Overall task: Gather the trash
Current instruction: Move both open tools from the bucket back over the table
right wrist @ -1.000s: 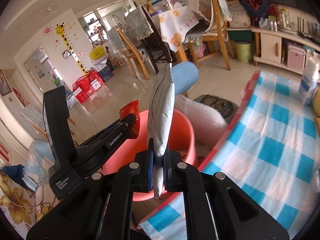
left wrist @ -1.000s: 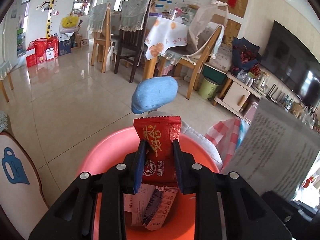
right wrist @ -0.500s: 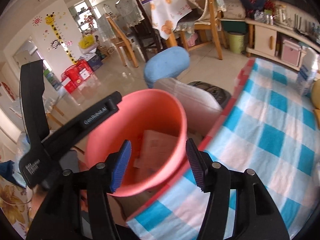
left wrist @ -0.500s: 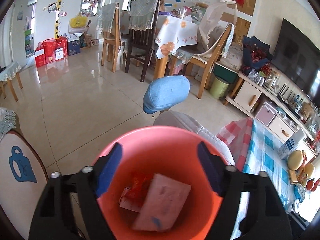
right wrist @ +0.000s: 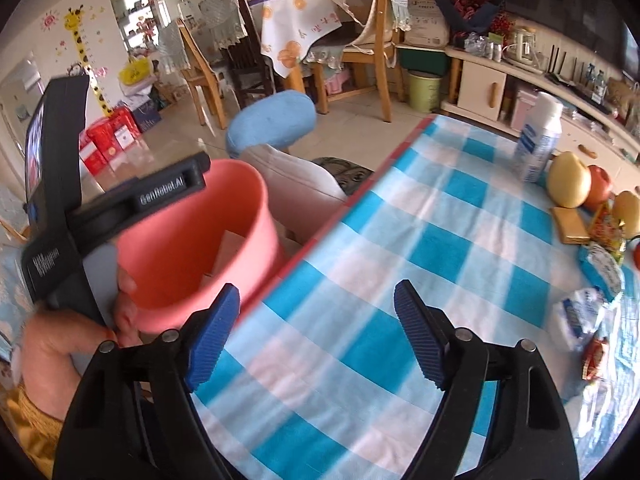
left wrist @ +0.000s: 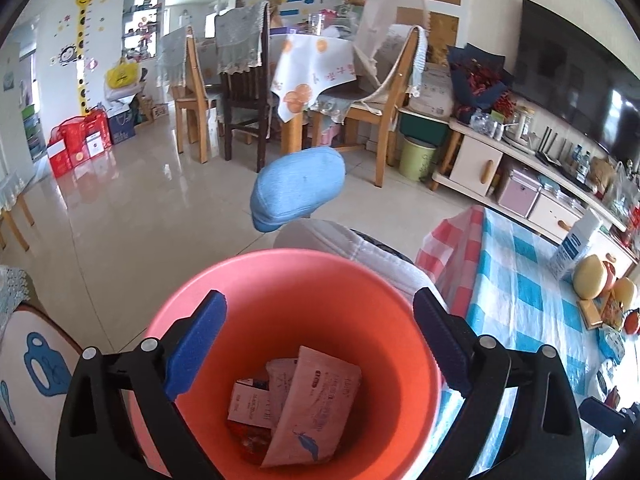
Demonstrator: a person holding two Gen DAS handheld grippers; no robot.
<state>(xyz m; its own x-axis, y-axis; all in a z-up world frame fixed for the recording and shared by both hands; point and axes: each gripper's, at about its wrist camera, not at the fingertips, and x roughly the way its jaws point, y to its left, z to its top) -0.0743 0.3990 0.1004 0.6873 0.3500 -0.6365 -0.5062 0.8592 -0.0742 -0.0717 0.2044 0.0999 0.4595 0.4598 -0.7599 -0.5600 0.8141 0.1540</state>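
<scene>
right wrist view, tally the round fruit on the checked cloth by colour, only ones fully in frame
yellow fruit: 2
red fruit: 1
total: 3
Not counted: a red thing cut off by the picture's right edge; too little of it shows to tell whether it is fruit.

My left gripper (left wrist: 320, 344) and right gripper (right wrist: 316, 336) have just been opening; their wrappers now lie in the round coral-pink plastic bucket (left wrist: 280, 280).

floor (left wrist: 120, 216): glossy tile | dining chairs (left wrist: 244, 92) | TV (left wrist: 576, 80)
</scene>
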